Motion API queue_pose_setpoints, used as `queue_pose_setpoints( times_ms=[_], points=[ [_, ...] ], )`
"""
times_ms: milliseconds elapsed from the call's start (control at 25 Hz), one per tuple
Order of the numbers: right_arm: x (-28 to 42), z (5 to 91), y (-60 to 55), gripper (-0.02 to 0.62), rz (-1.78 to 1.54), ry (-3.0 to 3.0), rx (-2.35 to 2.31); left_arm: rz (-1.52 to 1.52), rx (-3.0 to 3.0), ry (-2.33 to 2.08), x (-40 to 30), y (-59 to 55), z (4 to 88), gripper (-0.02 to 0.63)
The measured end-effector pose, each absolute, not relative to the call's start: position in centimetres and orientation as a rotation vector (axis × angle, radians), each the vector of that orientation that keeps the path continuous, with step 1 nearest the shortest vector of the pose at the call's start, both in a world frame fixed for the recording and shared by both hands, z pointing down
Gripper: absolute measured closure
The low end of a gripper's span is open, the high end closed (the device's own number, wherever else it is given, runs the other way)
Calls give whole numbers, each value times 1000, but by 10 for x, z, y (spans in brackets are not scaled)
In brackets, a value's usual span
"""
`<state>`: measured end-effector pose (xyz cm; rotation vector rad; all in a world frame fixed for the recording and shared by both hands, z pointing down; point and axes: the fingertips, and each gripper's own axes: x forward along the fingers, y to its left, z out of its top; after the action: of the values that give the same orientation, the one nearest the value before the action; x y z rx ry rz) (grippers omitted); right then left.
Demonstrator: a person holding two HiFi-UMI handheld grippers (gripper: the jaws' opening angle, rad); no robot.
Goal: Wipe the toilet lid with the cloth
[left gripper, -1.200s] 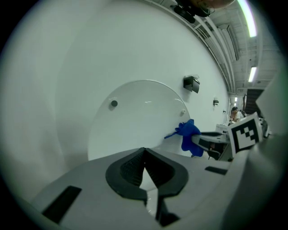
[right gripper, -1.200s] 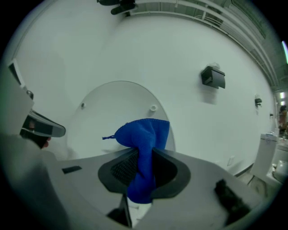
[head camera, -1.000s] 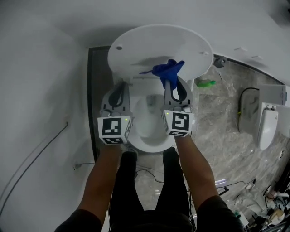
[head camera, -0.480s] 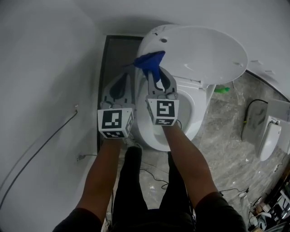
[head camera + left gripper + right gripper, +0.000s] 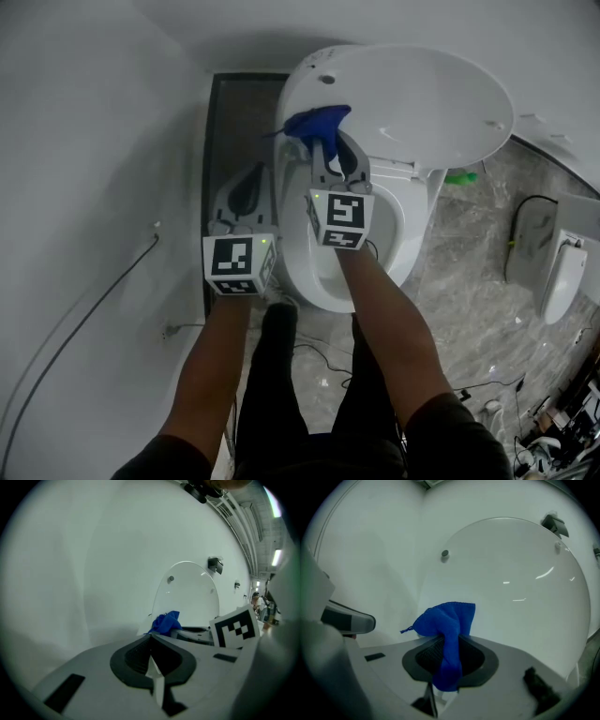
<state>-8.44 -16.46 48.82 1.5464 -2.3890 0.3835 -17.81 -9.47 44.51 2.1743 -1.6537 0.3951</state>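
Observation:
The white toilet lid [image 5: 412, 103] stands raised behind the bowl [image 5: 305, 272]. My right gripper [image 5: 328, 142] is shut on a blue cloth [image 5: 314, 125], which bunches out past its tips at the lid's lower left edge. In the right gripper view the cloth [image 5: 449, 630] hangs between the pads in front of the lid [image 5: 511, 588]; whether it touches the lid I cannot tell. My left gripper [image 5: 258, 169] hovers to the left of the bowl, shut and empty. In the left gripper view its tips [image 5: 151, 637] meet, with the cloth [image 5: 165, 623] and lid [image 5: 187, 597] beyond.
A white wall curves along the left, with a dark floor strip [image 5: 234, 112] beside the toilet. A green object [image 5: 461, 177] lies on the marble floor to the right, near a second white fixture [image 5: 562, 272]. Cables trail over the floor by the person's legs.
The right gripper has carried the cloth from the lid's lower middle to its lower left edge. The left gripper has shifted left off the bowl and stays shut.

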Motion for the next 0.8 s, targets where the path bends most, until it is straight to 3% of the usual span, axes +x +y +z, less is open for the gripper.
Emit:
queue_pose_setpoints(
  times_ms=[800],
  points=[
    [87, 497, -173, 518, 300, -2212, 1776, 436, 2274, -1509, -53, -113, 464, 595]
  ],
)
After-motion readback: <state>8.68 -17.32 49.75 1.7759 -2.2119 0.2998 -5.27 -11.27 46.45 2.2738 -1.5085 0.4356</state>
